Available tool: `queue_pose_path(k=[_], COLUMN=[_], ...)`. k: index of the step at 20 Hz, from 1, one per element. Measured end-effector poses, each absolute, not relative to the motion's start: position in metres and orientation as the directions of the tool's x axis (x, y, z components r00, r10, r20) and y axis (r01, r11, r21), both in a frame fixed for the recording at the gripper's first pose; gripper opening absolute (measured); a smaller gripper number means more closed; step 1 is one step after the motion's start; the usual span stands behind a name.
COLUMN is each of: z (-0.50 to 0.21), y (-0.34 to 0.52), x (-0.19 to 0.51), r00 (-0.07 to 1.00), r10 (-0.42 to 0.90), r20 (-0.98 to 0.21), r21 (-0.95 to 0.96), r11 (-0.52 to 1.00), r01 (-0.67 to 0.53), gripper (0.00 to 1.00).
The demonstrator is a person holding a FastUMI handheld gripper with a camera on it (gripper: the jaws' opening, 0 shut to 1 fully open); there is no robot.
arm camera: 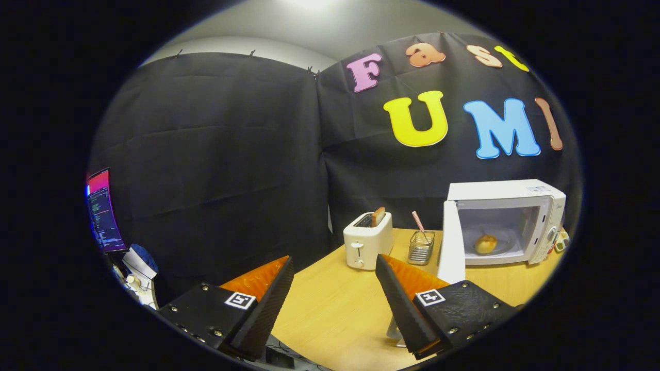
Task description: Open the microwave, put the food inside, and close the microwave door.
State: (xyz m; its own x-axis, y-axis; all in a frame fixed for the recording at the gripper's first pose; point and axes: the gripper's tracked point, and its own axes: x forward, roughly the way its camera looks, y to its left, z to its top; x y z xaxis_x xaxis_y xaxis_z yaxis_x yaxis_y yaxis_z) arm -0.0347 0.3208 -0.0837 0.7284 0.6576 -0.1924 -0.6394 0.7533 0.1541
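**Gripper view: tool spread wide over the surface, food sitting in the open microwave**

Gripper view: the tool point(335, 273) is hovering above the near edge of the wooden surface point(335, 309) with its two fingers point(268, 299) standing wide apart and nothing lying between them.

Well beyond the fingers and off to the right, the white microwave point(508, 219) is standing on the surface against the black cloth wall. Its door point(451, 245) is hanging fully open, swung out on the side nearer the tool. Inside the cavity, the food point(485, 243), a small round golden piece, is resting on the turntable plate point(508, 245).

Ahead of the fingers, between them and the wall, a white toaster point(367, 239) is sitting with a slice of bread point(378, 216) sticking up out of one slot. Just beside it, between the toaster and the microwave door, a small wire basket point(421, 247) is holding a pink-striped straw point(417, 221) that is leaning at a tilt.

Far off to the left of the tool, beyond the surface, a lit monitor point(103, 211) is glowing.
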Motion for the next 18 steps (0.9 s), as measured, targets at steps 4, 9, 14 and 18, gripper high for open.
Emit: queue_pose_path(k=[4, 9, 14, 18], z=[-0.108, -0.140, -0.163, -0.170], y=[0.329, 0.320, 0.301, 0.279], x=[-0.038, -0.036, -0.021, -0.007], r00=[0.690, 0.673, 0.693, 0.738], r10=[0.680, 0.670, 0.623, 0.556], r20=[-0.248, -0.314, -0.363, -0.382], r21=[0.161, 0.157, 0.144, 0.138], r11=[0.731, 0.735, 0.772, 0.824], r01=[-0.663, -0.659, -0.619, -0.549], gripper=[0.97, 0.89, 0.38, 0.01])
